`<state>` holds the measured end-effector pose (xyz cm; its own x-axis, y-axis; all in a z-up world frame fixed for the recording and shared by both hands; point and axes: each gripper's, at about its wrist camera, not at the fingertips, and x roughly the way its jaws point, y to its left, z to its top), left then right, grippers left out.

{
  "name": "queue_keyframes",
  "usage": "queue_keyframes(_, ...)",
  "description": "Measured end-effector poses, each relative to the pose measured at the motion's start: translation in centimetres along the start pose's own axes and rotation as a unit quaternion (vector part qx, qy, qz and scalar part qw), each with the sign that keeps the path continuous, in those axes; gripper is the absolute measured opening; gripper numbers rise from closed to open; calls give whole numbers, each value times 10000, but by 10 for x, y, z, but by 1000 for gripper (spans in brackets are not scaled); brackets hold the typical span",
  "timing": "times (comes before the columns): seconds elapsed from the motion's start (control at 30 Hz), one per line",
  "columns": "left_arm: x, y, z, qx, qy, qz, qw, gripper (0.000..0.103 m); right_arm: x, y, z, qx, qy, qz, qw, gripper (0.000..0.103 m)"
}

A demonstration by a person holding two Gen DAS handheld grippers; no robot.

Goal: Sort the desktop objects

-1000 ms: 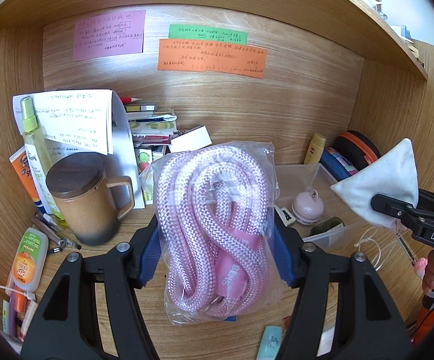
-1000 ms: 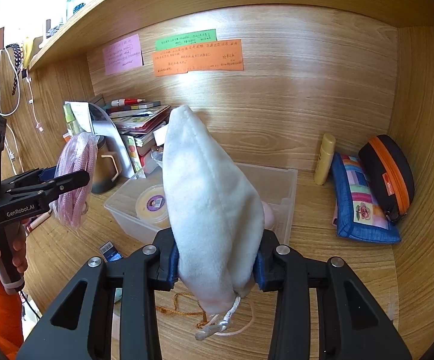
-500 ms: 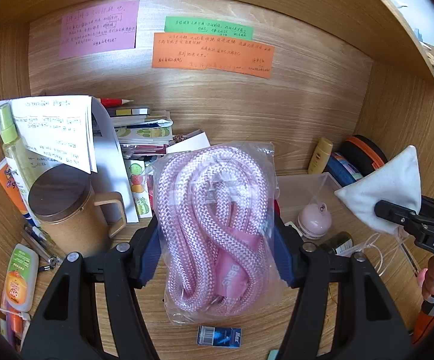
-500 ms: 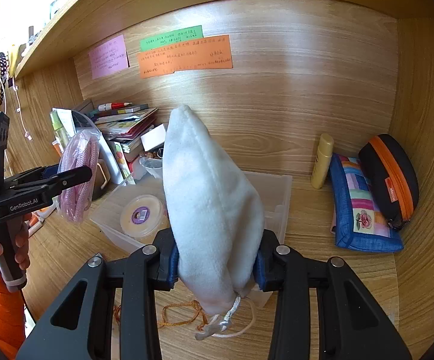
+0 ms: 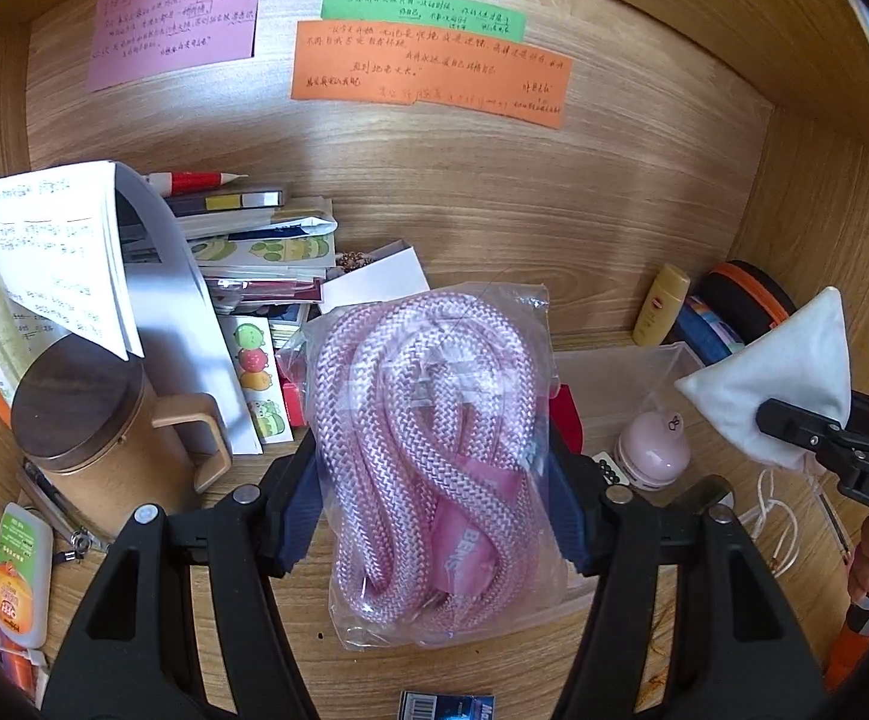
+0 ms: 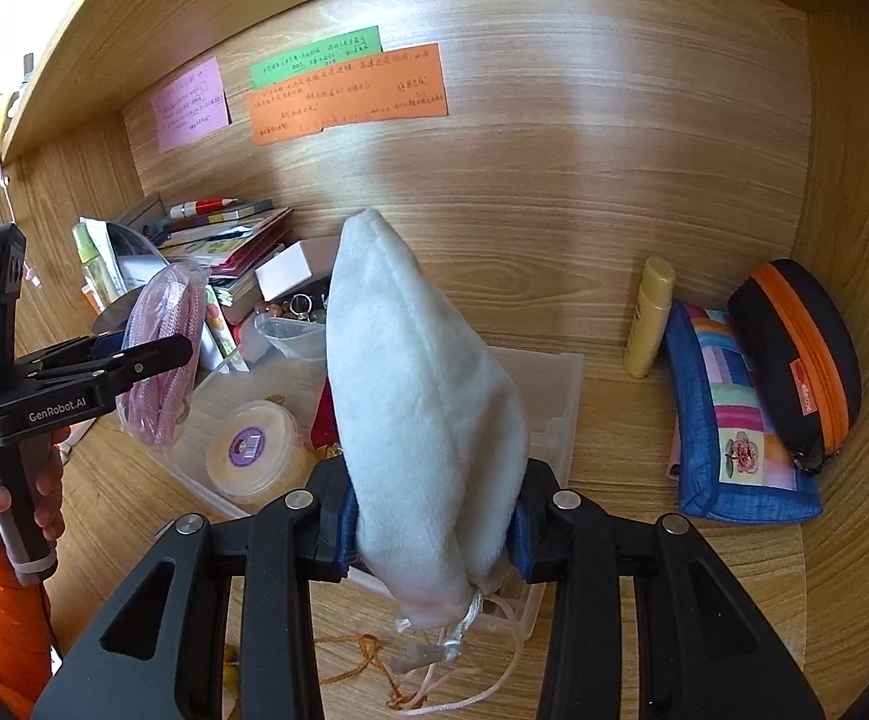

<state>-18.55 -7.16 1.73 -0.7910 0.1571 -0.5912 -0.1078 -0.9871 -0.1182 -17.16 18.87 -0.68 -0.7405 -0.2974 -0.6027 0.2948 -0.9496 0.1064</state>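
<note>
pink braided rope [image 5: 428, 456] coiled up inside a clear plastic bag, standing upright dead centre of the left wrist view, pinched on both sides by blue pads. white fuzzy drawstring pouch [image 6: 422, 426] fills the middle of the right wrist view, pointy end up, cords dangling from the bottom. clear plastic bin [image 6: 560, 396] sits on the desk right behind it, lid off

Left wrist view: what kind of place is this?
Most likely a study desk in a wooden alcove: handwritten sticky notes on the back panel, a stack of books and a lidded mug on the desktop.
</note>
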Motion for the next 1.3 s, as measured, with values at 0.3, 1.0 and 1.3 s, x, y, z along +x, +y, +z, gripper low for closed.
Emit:
queue_keyframes(0.3,22,1,4,52,189,-80,9998,63,18,0,5,-53,66,-19,10000,34)
queue_keyframes(1.0,67,-19,10,339,752,-263,9962,64,53,20,-7,-546,371,-320,9973,35)
queue_keyframes(1.3,82,-27,9,367,989,-326,9939,68,50,16,-7,-437,333,-231,9982,36)
